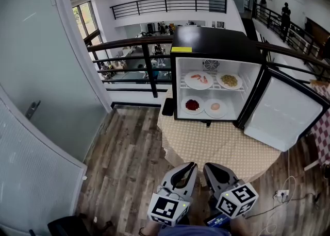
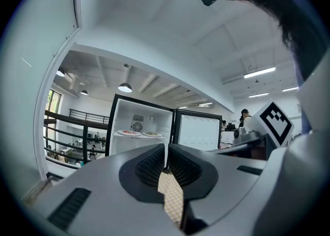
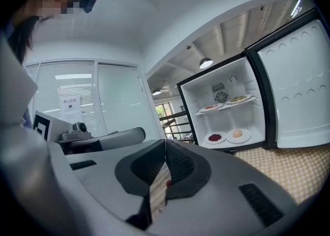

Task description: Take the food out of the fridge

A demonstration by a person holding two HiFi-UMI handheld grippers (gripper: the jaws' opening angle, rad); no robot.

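Note:
A small black fridge (image 1: 216, 44) stands on a round table with its door (image 1: 282, 112) swung open to the right. On its upper shelf lie two white plates of food, one at the left (image 1: 198, 80) and one at the right (image 1: 229, 80). Two more sit on the fridge floor: one with dark red food (image 1: 192, 105) and one with a pale round item (image 1: 215, 107). My left gripper (image 1: 191, 167) and right gripper (image 1: 208, 168) hover side by side at the near edge of the table, well short of the fridge. Both are shut and hold nothing.
The table wears a beige checked cloth (image 1: 211, 145). A black railing (image 1: 129, 49) runs behind the fridge over a lower floor. A glass wall (image 1: 46, 75) stands at the left. Cables and a power strip (image 1: 282, 195) lie on the wooden floor at the right.

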